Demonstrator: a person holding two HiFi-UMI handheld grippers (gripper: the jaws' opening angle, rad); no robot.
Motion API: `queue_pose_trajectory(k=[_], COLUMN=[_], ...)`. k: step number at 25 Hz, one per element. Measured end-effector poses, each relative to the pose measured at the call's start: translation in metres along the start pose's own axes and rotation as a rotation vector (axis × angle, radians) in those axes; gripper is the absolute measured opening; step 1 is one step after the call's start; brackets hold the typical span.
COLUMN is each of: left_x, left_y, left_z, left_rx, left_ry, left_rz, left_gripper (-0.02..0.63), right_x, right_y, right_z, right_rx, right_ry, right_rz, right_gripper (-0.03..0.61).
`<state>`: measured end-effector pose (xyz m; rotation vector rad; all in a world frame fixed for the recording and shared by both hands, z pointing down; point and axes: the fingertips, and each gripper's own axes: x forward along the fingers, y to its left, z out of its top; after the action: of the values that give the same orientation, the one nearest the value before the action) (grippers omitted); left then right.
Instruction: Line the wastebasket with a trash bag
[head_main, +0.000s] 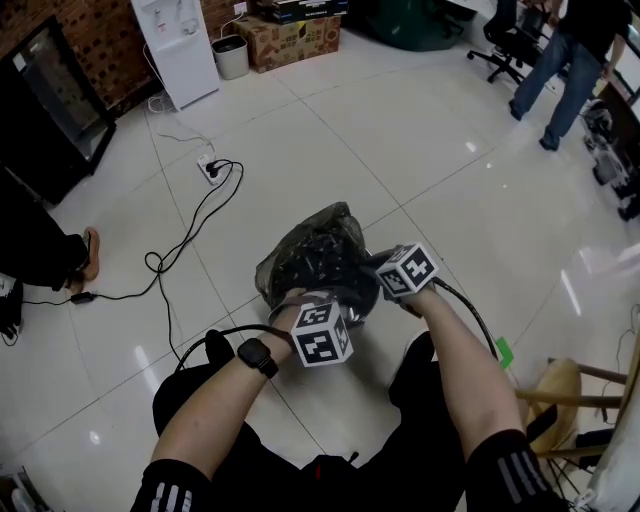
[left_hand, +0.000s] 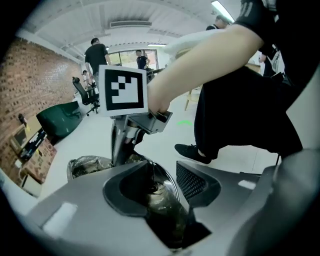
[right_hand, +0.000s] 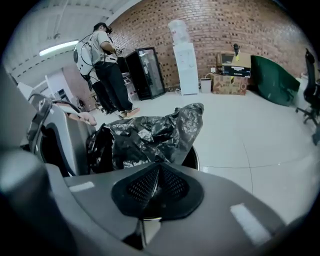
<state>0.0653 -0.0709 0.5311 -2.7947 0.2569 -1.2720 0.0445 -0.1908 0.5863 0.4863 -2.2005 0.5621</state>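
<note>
Low over the pale tiled floor (head_main: 450, 180), close in front of the knees: a small round metal wastebasket (head_main: 358, 306) with a black trash bag (head_main: 318, 250) heaped over its mouth. Bag crumpled and bulging above the rim, partly down inside, partly draped over the far and left edges. One flap standing up at the back in the right gripper view.

At the near rim, the left claw (left_hand: 165, 192), jaws apart, with the shiny rim and a fold of bag running between them. Pads not seen pressing on either.

At the right side of the basket, the right claw (right_hand: 157, 186), jaws closed tight, mesh pads meeting. Nothing made out between them, the bag just beyond the tips.

Black watch (head_main: 258, 356) on the left wrist.

Farther off on the floor, a white power strip (head_main: 210, 168) with a black cable looping back toward the person. Against the brick wall, a white water dispenser (head_main: 180, 45), with a small bin (head_main: 231, 57) and a cardboard box (head_main: 290, 40) beside it. At the left edge, a black glass-door fridge (head_main: 55, 100). At the far right, a standing person in jeans (head_main: 575, 60) near an office chair (head_main: 505, 45). Lower right, a wooden stool (head_main: 565, 390).
</note>
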Motion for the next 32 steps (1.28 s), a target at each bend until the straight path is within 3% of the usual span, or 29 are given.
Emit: queue_pose_trajectory(k=[4,7,11,13,19,21,24,29,32], left_x=[-0.023,-0.042,-0.07,-0.074,-0.043,-0.035,-0.035,-0.051,-0.063], left_y=[0.005,0.027,0.092,0.108,0.09,0.086,0.095,0.12,0.13], left_z=[0.009,0.006,-0.049,-0.086,-0.15,-0.15,-0.139,-0.099,-0.079], left_rx=[-0.013,-0.047,-0.23,-0.333,-0.512,-0.551,-0.571,-0.515,-0.478], left_ry=[-0.06,-0.073,0.052,0.143,0.253,0.23,0.176,0.076,0.031], left_rz=[-0.007,0.054,0.246,0.289,0.174,0.137,0.165,0.255,0.305], left_gripper=[0.17,0.17,0.17,0.172,0.224,0.166,0.01,0.0,0.0], right_x=[-0.005,-0.013,-0.015,-0.013,-0.007,-0.007,-0.015,-0.05,-0.057], right_y=[-0.021,-0.031,-0.036,-0.035,-0.02,-0.015,-0.013,-0.003,0.02], right_z=[-0.005,-0.002,0.003,0.004,0.021,0.026,0.034,0.056,0.063], right_rx=[-0.022,-0.02,-0.044,-0.054,-0.068,-0.081,-0.103,-0.163,-0.198], right_ry=[0.008,-0.02,-0.034,-0.037,-0.054,-0.051,-0.052,-0.087,-0.08], right_rz=[-0.086,-0.136,-0.172,-0.179,-0.14,-0.122,-0.113,-0.111,-0.045], right_gripper=[0.006,0.006,0.006,0.006,0.008,0.019,0.095,0.11,0.11])
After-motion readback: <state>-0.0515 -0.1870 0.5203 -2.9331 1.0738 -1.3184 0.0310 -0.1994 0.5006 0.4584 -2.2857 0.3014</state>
